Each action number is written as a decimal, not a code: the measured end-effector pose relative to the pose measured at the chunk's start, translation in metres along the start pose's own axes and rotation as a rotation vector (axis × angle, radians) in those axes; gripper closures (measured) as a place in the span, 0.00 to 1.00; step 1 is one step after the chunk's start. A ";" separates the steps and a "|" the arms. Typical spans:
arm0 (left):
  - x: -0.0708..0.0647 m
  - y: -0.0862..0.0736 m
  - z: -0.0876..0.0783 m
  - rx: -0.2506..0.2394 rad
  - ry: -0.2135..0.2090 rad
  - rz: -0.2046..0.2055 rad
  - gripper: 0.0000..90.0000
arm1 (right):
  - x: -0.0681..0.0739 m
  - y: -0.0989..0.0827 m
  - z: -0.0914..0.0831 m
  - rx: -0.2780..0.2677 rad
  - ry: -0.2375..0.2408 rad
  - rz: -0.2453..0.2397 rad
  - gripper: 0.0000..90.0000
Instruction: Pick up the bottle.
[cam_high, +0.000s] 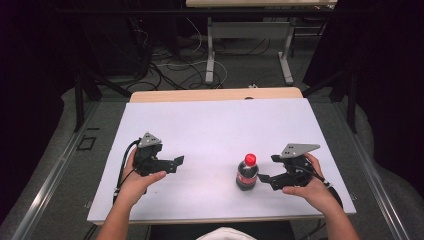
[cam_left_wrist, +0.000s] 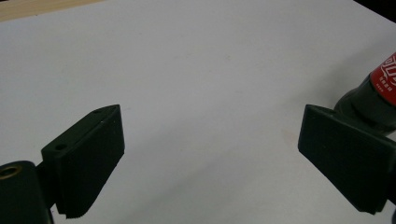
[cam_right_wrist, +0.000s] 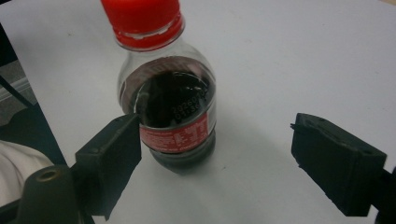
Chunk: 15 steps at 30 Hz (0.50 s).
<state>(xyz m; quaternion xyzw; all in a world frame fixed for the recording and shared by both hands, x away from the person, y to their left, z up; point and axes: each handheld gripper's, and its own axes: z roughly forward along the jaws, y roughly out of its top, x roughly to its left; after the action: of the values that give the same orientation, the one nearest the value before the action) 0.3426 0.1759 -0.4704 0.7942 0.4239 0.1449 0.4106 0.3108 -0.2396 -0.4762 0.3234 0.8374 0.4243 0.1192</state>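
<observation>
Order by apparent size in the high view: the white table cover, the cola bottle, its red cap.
1. White table cover, by far the largest.
2. Cola bottle.
3. Red cap, the smallest.

Bottle (cam_high: 247, 172) upright on table (cam_high: 210, 125); right tongs (cam_high: 264, 176) just beside; left tongs (cam_high: 176, 163) well apart.

One small clear plastic bottle of dark cola with a red cap and red label (cam_high: 247, 173) stands right of centre on one white-topped desk (cam_high: 215, 125). Two black hand-held grippers — one at the left (cam_high: 170, 164), one at the right (cam_high: 266, 172) — each show two jaws.
</observation>
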 end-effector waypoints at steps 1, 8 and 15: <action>0.000 0.000 0.000 0.000 0.000 0.000 0.08 | 0.001 0.000 0.001 0.000 0.002 -0.012 0.17; -0.002 0.000 0.002 0.012 -0.006 0.006 0.08 | 0.009 0.000 0.014 0.005 0.025 -0.018 0.17; -0.001 -0.001 0.002 -0.001 -0.003 0.001 0.09 | 0.013 -0.002 0.029 -0.001 0.035 -0.007 0.17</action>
<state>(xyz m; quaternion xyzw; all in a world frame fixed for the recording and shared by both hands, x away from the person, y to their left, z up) 0.3426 0.1742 -0.4720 0.7943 0.4229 0.1440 0.4116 0.3137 -0.2137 -0.4944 0.3131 0.8403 0.4297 0.1062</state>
